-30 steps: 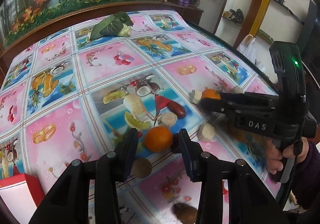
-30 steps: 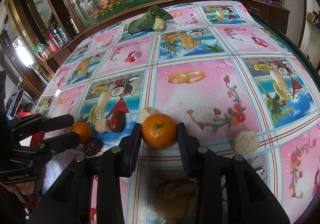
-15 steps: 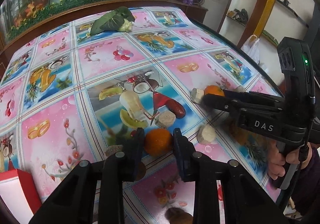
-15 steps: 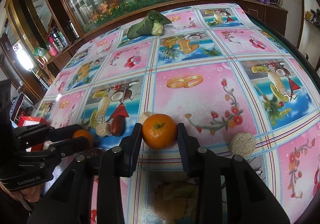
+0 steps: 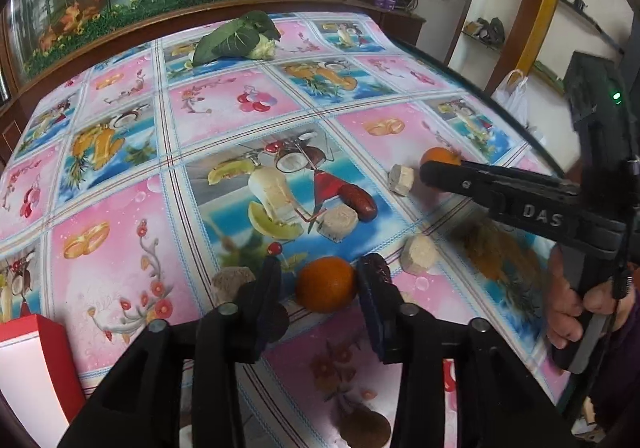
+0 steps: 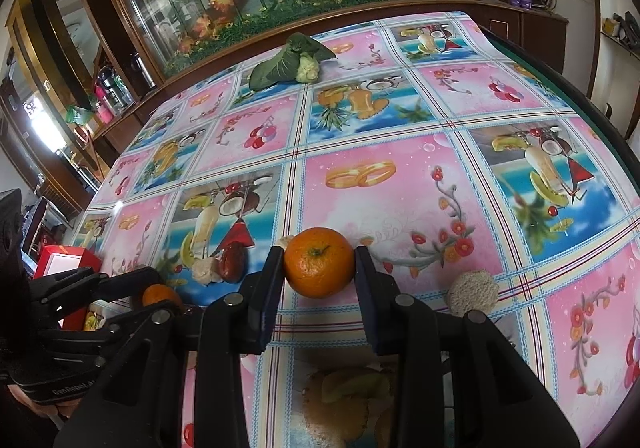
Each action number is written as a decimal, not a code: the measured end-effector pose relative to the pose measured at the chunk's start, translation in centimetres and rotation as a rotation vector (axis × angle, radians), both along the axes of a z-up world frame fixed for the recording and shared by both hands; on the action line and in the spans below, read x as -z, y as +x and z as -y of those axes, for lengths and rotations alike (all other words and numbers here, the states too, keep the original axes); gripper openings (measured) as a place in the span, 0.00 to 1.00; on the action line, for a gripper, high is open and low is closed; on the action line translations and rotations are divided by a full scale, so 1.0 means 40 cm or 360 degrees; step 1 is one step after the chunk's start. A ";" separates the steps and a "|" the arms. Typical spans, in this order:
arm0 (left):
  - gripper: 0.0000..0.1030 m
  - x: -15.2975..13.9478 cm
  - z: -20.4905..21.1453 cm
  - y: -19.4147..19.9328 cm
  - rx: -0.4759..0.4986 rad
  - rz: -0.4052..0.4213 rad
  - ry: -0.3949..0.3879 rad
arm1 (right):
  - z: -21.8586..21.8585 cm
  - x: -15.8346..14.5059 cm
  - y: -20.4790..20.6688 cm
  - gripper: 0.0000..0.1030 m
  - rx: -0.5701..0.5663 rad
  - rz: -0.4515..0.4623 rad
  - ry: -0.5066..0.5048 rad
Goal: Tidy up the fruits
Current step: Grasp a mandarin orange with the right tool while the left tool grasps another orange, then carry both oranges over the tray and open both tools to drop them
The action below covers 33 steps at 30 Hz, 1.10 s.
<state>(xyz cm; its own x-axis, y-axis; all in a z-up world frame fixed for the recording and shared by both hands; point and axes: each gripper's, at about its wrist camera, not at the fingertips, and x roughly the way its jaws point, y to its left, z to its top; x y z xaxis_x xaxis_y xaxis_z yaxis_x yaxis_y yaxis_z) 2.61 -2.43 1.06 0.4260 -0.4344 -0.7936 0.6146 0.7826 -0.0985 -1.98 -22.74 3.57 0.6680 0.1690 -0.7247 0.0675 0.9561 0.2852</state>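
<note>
Now right gripper (image 6: pixel 319 268) pinches an orange (image 6: pixel 319 262), left gripper (image 5: pixel 320 284) sits half-open round another orange (image 5: pixel 326 284): close squarely, lift slowly.

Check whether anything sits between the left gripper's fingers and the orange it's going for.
Nothing visible does. The orange sits between the left gripper fingers, against the right one with a small gap at the left one. A dark date lies just outside the right finger.

A table under a glossy pink-and-blue fruit-print cloth (image 6: pixel 400 152) bore two round oranges (image 6: pixel 319 262), a dark red date (image 5: pixel 358 201), pale cut chunks (image 5: pixel 338 223) and a leafy green cabbage (image 5: pixel 236 36).
</note>
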 end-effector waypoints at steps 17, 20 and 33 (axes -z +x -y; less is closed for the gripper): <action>0.28 -0.147 -0.088 -0.135 -0.0206 0.0269 -0.0133 | 0.017 -0.039 -0.034 0.36 0.0111 0.0176 -0.0080; 0.28 -0.198 -0.158 -0.200 -0.0329 0.0362 -0.0154 | -0.008 -0.059 -0.055 0.36 0.0123 0.0249 -0.0184; 0.28 -0.175 -0.539 -0.303 -0.1029 0.0381 0.0007 | -0.519 -0.122 -0.161 0.36 -0.0552 0.0331 -0.0005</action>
